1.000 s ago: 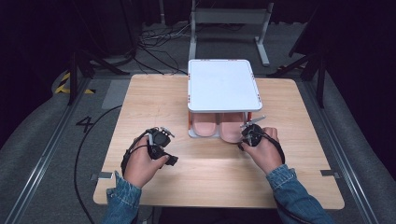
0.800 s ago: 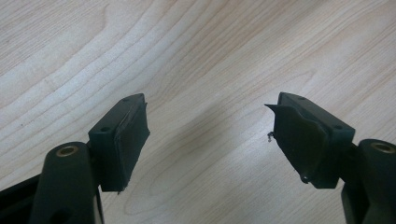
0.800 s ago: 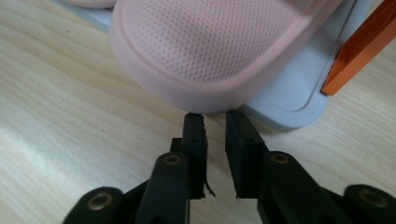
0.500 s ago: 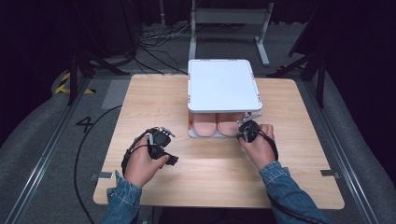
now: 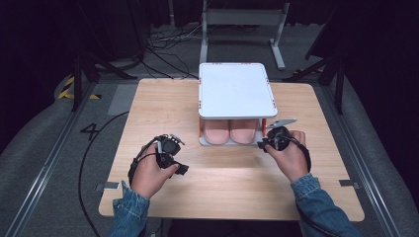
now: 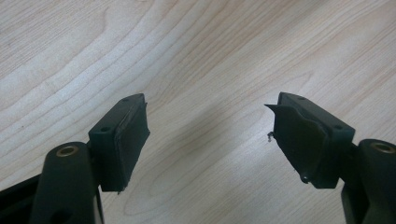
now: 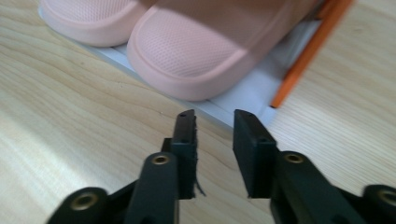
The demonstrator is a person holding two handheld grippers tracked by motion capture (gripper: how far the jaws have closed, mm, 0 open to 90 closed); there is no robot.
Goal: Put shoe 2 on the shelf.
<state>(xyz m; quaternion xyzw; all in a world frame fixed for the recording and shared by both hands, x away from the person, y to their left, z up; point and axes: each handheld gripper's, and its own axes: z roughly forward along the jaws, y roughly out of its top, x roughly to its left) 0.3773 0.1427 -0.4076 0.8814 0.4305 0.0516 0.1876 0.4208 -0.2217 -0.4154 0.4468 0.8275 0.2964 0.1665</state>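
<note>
Light wooden bench [image 5: 222, 168], pale grain, set on a grey floor.

Toward the far middle of the bench stands a small white two-level shoe rack [image 5: 236, 89] with a flat white top shelf and thin orange corner posts [image 7: 310, 51]. On its lower white shelf sits a pair of pale pink foam slippers [image 5: 230, 131], side by side, rounded toes facing the person. In the right gripper view the nearer slipper's toe [image 7: 191, 60] shows a fine dimpled texture and reaches almost to the shelf's front edge.

Right tool [image 5: 271, 139]: held in the right hand just outside the rack's front right corner, near the right-hand slipper, not touching it. Its jaws have just been opening; a narrow gap stands between them, with nothing in it but bare bench. Tips point toward the shelf edge and the slipper toe.

Left tool [image 5: 170, 148]: held in the left hand over open bench, well apart from the rack, to its left and nearer the person. Jaws stand wide apart, only wood grain between them. A black cable [image 5: 94, 158] trails off the bench's left edge.

Denim sleeves on both forearms.
</note>
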